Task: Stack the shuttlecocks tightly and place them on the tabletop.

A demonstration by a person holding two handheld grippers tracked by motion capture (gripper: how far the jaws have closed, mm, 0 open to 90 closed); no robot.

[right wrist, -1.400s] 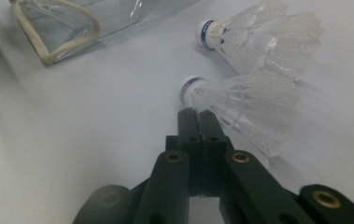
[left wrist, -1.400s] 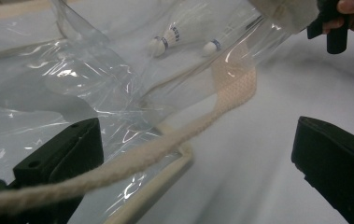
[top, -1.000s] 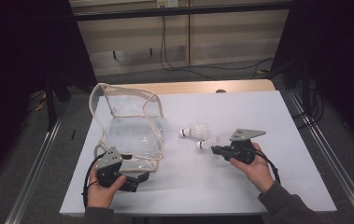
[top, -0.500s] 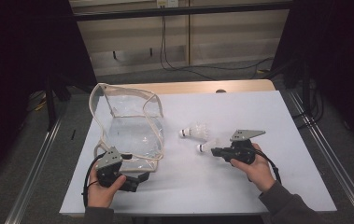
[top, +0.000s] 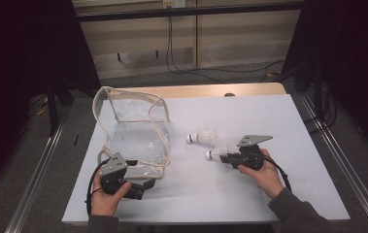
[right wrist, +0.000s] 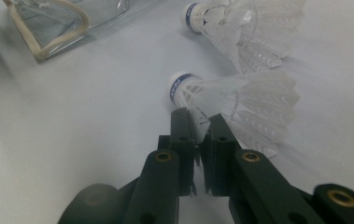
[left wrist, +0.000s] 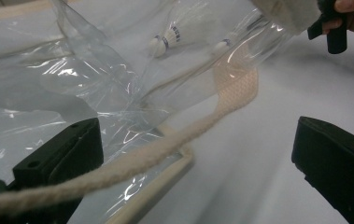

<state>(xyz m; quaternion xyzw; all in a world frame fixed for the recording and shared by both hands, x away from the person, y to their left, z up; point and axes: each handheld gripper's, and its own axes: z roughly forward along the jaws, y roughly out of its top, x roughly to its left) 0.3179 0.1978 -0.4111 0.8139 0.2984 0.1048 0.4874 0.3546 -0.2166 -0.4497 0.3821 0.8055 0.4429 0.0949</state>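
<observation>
Right gripper view: shuttlecock (right wrist: 230, 100) lies level, cork pointing left.

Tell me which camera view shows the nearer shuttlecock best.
The right gripper view: the nearer shuttlecock lies close up, feathers pinched in the right tongs. The high view shows it small; the left gripper view shows it blurred through the clear bag.

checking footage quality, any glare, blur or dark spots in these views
High view: table evenly lit, surroundings nearly black. Left gripper view: glare streaks on the bag, its cord and the near jaws soft. Right gripper view: shuttlecock sharp, jaw bases blurred.
</observation>
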